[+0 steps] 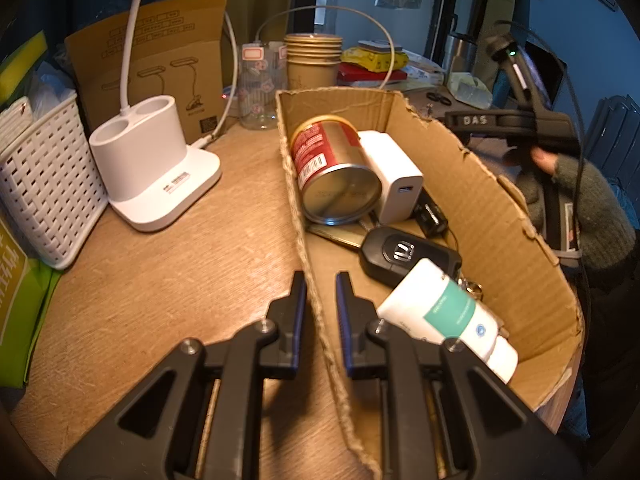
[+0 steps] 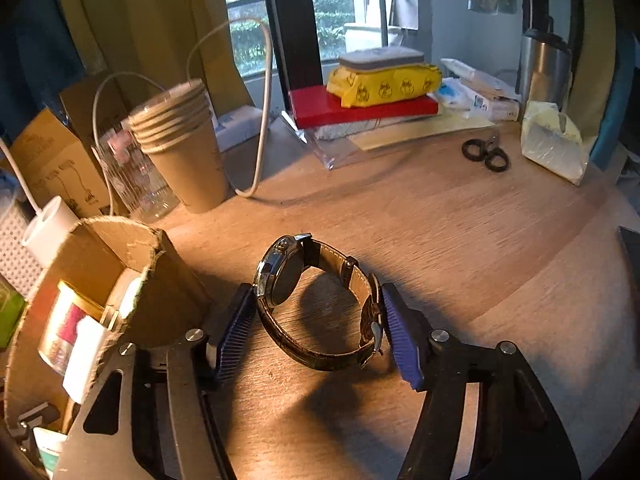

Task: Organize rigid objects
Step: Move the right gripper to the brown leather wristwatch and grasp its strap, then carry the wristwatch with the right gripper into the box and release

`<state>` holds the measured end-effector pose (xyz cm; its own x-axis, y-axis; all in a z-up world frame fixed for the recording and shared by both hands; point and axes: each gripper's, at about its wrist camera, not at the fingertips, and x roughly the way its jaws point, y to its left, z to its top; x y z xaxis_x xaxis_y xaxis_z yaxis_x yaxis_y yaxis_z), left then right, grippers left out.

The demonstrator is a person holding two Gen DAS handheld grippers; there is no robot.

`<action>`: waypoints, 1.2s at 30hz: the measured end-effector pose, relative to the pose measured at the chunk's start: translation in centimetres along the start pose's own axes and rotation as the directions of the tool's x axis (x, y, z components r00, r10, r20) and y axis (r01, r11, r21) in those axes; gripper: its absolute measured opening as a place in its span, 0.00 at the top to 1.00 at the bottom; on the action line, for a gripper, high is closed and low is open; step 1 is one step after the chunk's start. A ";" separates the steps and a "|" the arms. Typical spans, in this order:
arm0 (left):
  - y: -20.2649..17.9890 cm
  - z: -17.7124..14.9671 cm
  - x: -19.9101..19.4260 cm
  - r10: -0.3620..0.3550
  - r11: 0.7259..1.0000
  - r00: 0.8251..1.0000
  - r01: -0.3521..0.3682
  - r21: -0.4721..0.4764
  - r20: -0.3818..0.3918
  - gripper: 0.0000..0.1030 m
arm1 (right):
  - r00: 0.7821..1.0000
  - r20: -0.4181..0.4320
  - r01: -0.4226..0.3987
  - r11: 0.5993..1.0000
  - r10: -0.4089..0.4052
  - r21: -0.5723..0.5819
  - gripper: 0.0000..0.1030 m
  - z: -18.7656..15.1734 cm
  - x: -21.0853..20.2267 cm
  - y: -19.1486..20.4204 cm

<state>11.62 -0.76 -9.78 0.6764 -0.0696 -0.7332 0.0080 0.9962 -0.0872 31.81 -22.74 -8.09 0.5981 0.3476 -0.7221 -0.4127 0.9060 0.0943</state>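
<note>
A shallow cardboard box (image 1: 492,216) lies on the wooden table. It holds a red tin can (image 1: 332,168) on its side, a white charger (image 1: 394,174), a black car key (image 1: 404,254) and a white-and-green tube (image 1: 448,314). My left gripper (image 1: 321,300) straddles the box's near wall, one finger on each side, with small gaps to the cardboard. In the right wrist view a wristwatch (image 2: 316,300) with a brown leather strap stands on the table just right of the box (image 2: 120,272). My right gripper (image 2: 318,330) brackets the watch, pads touching or nearly touching it.
A white lamp base (image 1: 156,172) and white woven basket (image 1: 44,184) stand left of the box. Stacked paper cups (image 2: 184,144), a glass, a cable, books with a yellow pack (image 2: 380,88), black scissors (image 2: 486,154), a steel flask (image 2: 544,64) and a plastic bag line the back.
</note>
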 end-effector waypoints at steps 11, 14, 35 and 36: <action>0.0 0.0 0.0 0.000 1.000 1.000 0.000 0.000 0.000 0.85 | 0.997 0.071 -0.032 0.999 0.033 -0.026 0.40 -0.3 -4.0 1.1; 0.0 0.0 0.0 0.000 1.000 1.000 0.000 0.000 0.000 0.85 | 0.995 0.090 -0.031 0.998 0.035 -0.051 0.41 -0.3 -5.0 1.9; 0.0 0.0 0.0 0.000 1.000 1.000 0.000 0.000 0.000 0.85 | 0.975 0.153 -0.128 0.967 0.164 -0.221 0.41 -3.5 -12.6 9.2; 0.0 0.0 0.0 0.000 1.000 1.000 0.000 0.000 0.000 0.85 | 0.974 0.150 -0.133 0.965 0.169 -0.227 0.41 -3.7 -12.7 9.5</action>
<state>11.63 -0.76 -9.79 0.6766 -0.0693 -0.7331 0.0079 0.9962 -0.0868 17.72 -19.41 -0.61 0.6158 0.5281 -0.5847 -0.6333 0.7732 0.0315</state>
